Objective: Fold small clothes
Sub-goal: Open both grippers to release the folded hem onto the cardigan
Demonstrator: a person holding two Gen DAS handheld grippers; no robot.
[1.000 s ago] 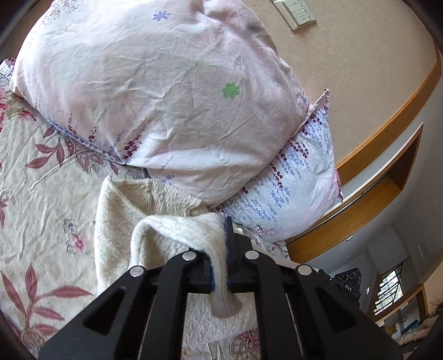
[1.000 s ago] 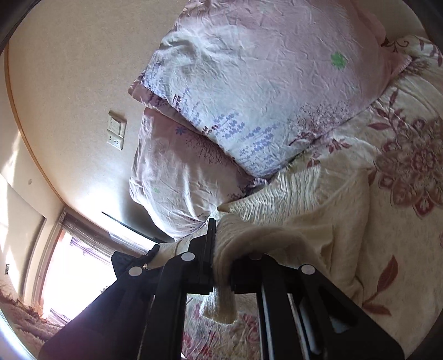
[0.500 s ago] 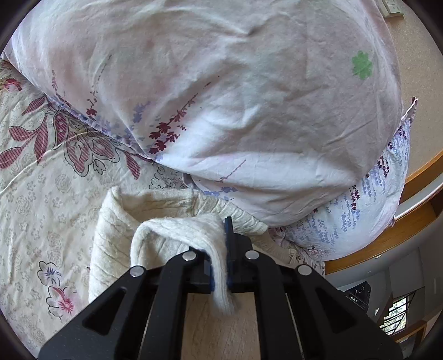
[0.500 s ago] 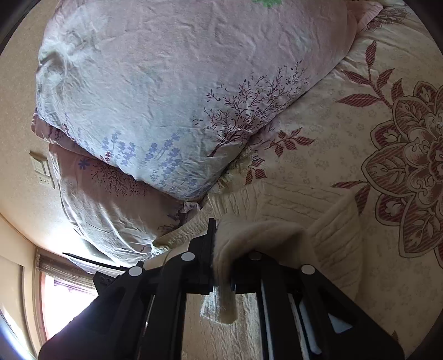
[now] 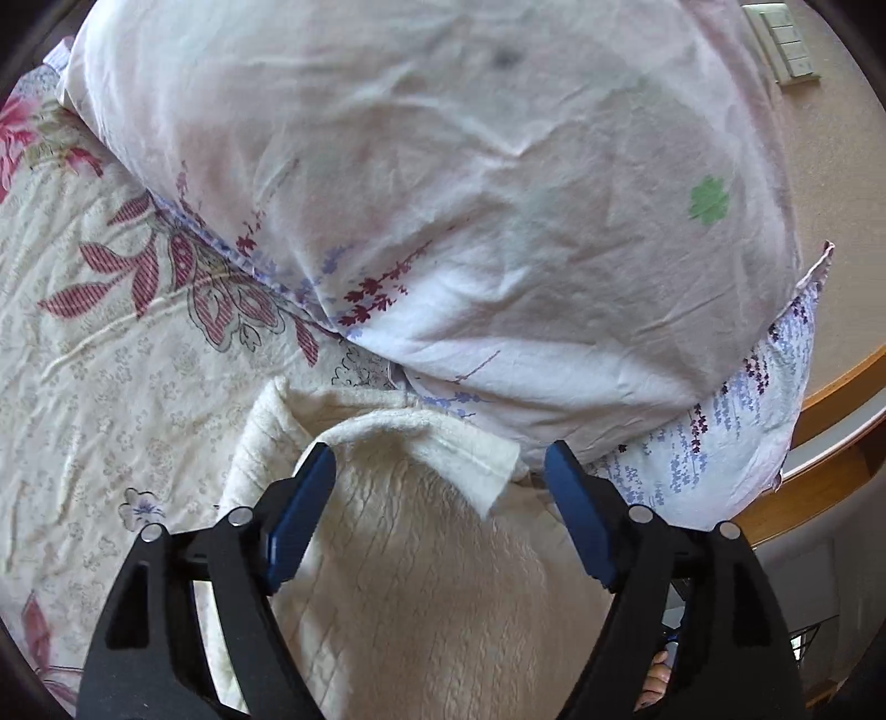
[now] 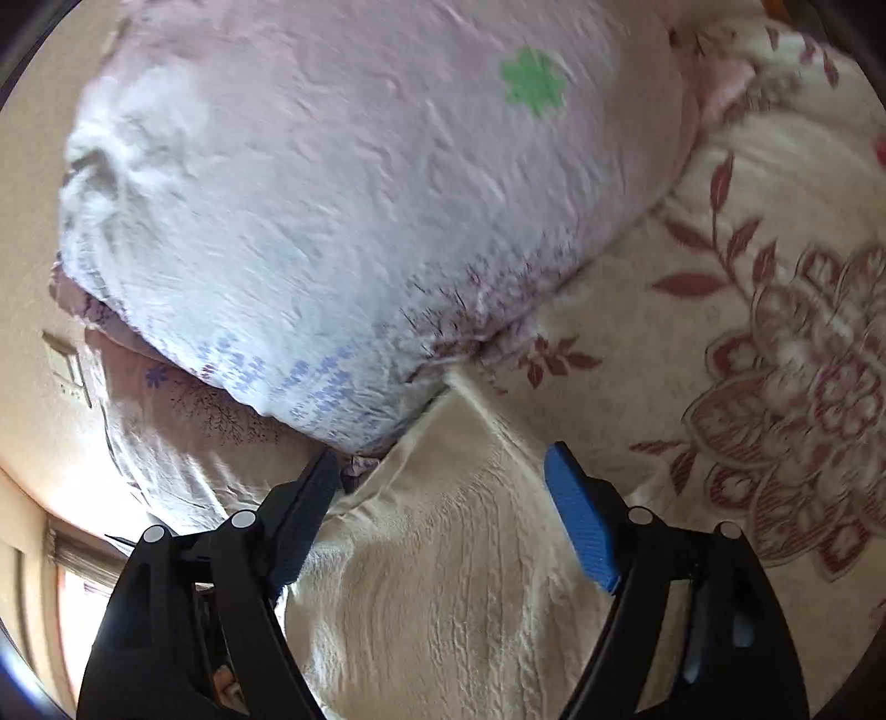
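Observation:
A cream cable-knit garment lies on the floral bedspread, its far edge against the pillows. My left gripper hovers just over it with its jaws opening; a folded hem corner lies loose between the blue pads, touching neither. In the right wrist view the same knit spreads beneath my right gripper, whose jaws are also opening, with the fabric lying flat below them and free of the pads.
Two stacked pale pink floral pillows press close ahead of the garment. A beige wall with a switch plate stands behind them. A wooden ledge runs at the right. The bedspread's big red flower spreads to the right.
Both grippers were shut on a fold of the cream knit; now both stand wide apart and the fold has dropped onto the garment. Both moved forward and down toward the pillows.

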